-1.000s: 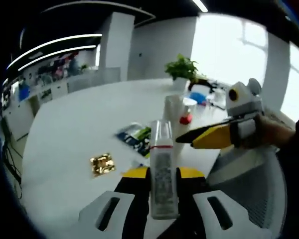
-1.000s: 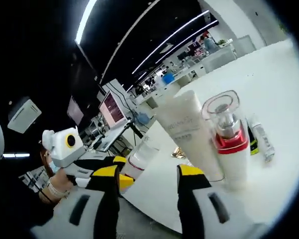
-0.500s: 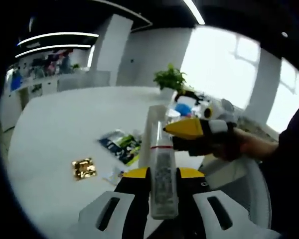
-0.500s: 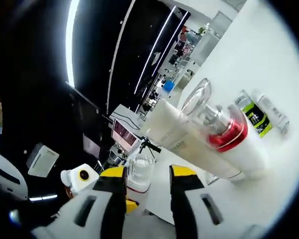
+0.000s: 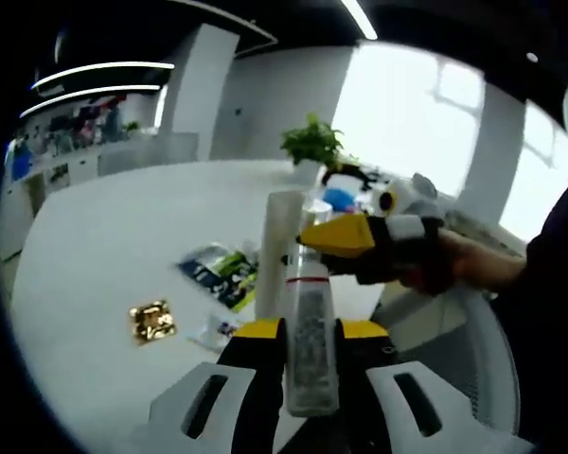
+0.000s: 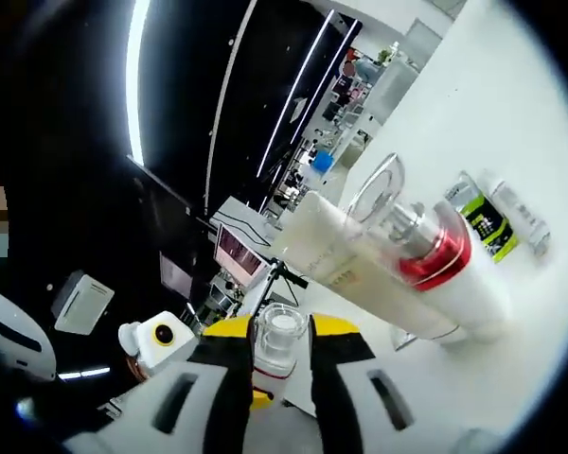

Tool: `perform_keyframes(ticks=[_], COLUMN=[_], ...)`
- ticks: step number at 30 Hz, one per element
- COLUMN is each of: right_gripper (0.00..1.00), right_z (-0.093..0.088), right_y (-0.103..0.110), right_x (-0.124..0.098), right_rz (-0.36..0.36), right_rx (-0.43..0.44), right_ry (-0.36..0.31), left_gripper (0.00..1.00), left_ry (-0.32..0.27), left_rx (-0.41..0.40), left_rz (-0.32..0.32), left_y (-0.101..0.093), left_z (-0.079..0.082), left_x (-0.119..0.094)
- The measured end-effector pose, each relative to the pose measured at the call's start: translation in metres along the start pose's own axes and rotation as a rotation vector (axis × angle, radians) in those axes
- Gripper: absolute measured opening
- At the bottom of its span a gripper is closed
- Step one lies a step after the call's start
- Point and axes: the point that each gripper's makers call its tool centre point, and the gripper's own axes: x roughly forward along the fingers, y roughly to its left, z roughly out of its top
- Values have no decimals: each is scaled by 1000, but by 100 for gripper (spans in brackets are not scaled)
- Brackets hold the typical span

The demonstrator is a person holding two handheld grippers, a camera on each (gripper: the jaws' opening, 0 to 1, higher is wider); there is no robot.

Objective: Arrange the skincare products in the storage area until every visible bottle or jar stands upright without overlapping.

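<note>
The left gripper [image 5: 303, 333] pinches a clear bottle [image 5: 309, 340] with a red band upright between its jaws, above the near edge of the white worktop [image 5: 123, 236]. The right gripper [image 5: 314, 238] reaches in from the right, a hand [image 5: 454, 267] holding it, its yellow tips at the bottle's clear cap. In the right gripper view, the right gripper [image 6: 270, 342] has its jaws closed in on the cap [image 6: 276, 336], touching or nearly so; whether it truly grips is not clear.

On the worktop behind stand a tall white tube [image 6: 355, 265] and a pump bottle [image 6: 426, 255] with a red collar and clear cap, just beside each other. Further off lie a green-and-dark packet [image 5: 222, 271], a small tube [image 6: 521, 216] and a gold wrapper [image 5: 151, 322]. A potted plant [image 5: 310, 147] stands at the far edge.
</note>
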Motion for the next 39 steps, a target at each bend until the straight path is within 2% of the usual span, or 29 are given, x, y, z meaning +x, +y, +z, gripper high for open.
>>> perform_keyframes(ticks=[1, 2, 4, 9, 13, 18, 20, 22, 28, 30, 32, 39], right_gripper=[21, 21, 20, 19, 18, 18, 18, 18, 18, 18, 18, 18], right_z=[-1, -1, 0, 4, 7, 1, -1, -2, -10, -17, -20, -25], right_y=[1, 2, 4, 9, 13, 14, 13, 11, 12, 8, 4, -3], right_x=[0, 0, 0, 1, 4, 8, 10, 11, 21, 22, 24, 25], right_rz=[-4, -1, 8, 4, -4, -28, -36, -52, -65, -73, -88, -105], right_rx=[-7, -18, -52, -160, -272, -416, -433, -507, -698, -734, -752, -807], right_ry=[-1, -1, -12, -8, 5, 72, 91, 114, 164, 203, 207, 234], left_gripper=[17, 17, 17, 17, 19, 24, 25, 26, 26, 24, 23, 19], left_ry=[10, 32, 40, 47, 62, 103, 127, 150, 187, 214, 231, 266], left_rx=[23, 97, 183, 165, 233, 239, 264, 286, 277, 299, 320, 308], left_rz=[6, 25, 50, 35, 51, 53, 63, 65, 57, 58, 75, 62], left_y=[1, 3, 5, 5, 9, 12, 14, 15, 21, 24, 30, 34], left_z=[-2, -4, -4, -4, -5, -10, -15, -18, -23, -25, -26, -35], left_x=[1, 2, 3, 5, 8, 10, 10, 12, 18, 19, 21, 29])
